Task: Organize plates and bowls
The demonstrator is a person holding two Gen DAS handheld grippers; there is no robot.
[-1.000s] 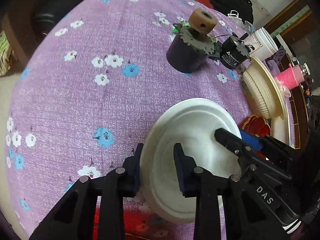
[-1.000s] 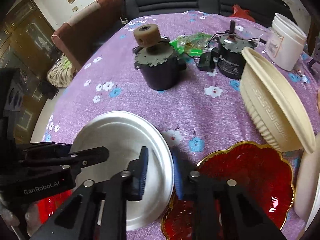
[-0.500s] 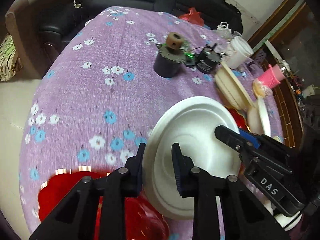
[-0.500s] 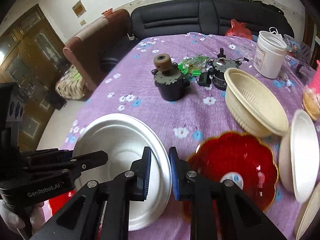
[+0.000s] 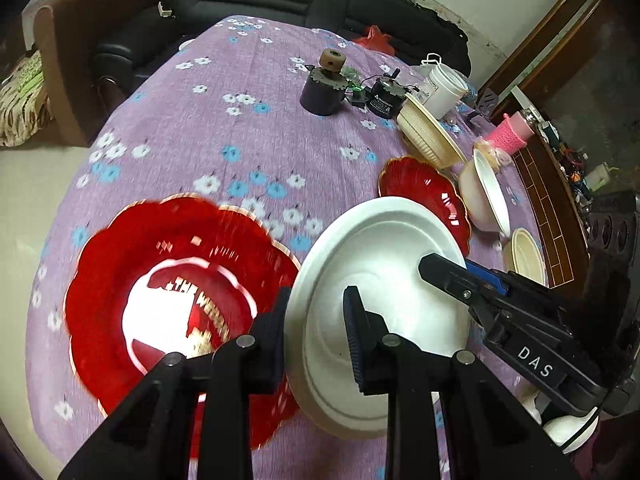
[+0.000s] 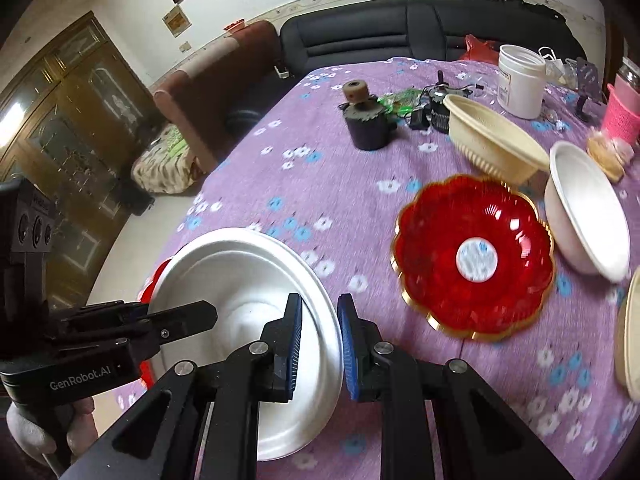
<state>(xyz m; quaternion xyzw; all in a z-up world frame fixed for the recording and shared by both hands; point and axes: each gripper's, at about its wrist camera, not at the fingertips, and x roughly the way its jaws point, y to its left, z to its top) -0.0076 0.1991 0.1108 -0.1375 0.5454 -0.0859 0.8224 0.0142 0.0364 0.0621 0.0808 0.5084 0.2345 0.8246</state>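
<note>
Between our two sets of fingers hung a white plate, lifted off the counter and tilted. Our left gripper pinched its near rim: one finger lay against the underside, the other pressed on the inner face, so the rim ran up between them. Our right gripper clamped the opposite rim the same way, its blue-padded fingers narrowed on the thin edge, one inside the dish and one outside. In the left wrist view the right gripper's dark fingers reached in over the plate's far side; in the right wrist view the left gripper reached in from the left over the plate's hollow.

Just below and left of the held plate, in the left wrist view, lay a big red scalloped plate with a gold edge, flat on the purple flowered cloth; the white plate overlapped its right side from above. A second red scalloped plate sat farther out on the counter, well apart from our fingers. Just beyond it stood a white bowl and a cream ribbed bowl, both tipped on edge. Farther back we saw a dark motor with a tan wheel and a white tub.
</note>
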